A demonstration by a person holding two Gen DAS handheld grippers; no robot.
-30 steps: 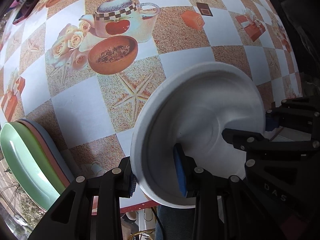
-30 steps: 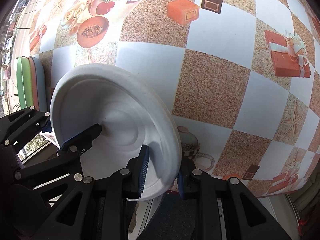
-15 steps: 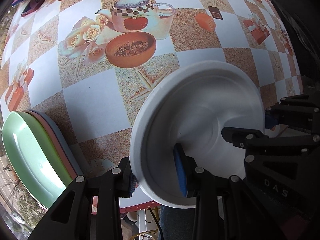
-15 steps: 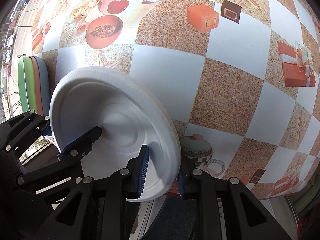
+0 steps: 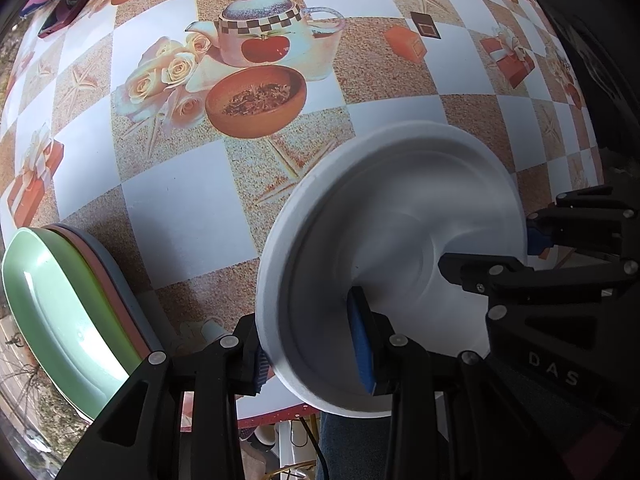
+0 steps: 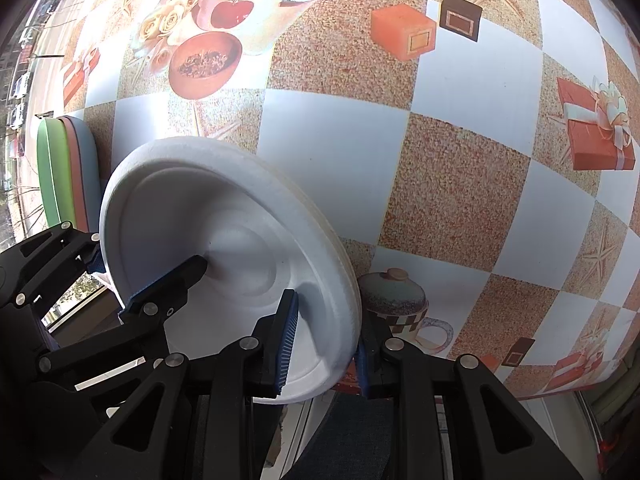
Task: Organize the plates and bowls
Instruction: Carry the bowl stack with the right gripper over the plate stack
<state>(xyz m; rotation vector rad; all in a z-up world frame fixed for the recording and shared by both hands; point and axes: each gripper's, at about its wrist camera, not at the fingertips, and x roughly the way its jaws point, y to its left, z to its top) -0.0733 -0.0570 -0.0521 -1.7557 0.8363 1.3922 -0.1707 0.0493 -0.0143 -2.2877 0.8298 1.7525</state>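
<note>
A white foam plate (image 5: 400, 248) hangs above the near edge of the table, held by both grippers on opposite rims. My left gripper (image 5: 312, 352) is shut on its left rim; my right gripper (image 6: 326, 344) is shut on its right rim, and also shows in the left wrist view (image 5: 492, 256). The plate (image 6: 224, 240) tilts with its hollow side toward the cameras. A stack of green, pink and grey-blue plates (image 5: 60, 312) lies at the table's near left corner, left of the white plate; it also shows in the right wrist view (image 6: 66, 172).
The table (image 5: 188, 208) has a checkered cloth printed with teapots, bowls, roses and gift boxes. A dark phone-like object (image 5: 76, 4) lies at the far left. The table's near edge (image 5: 276, 414) runs just under the plate.
Both grippers have carried the white plate a little toward the near edge and left; the stack of coloured plates looms larger in the left wrist view. Both grips are unchanged.
</note>
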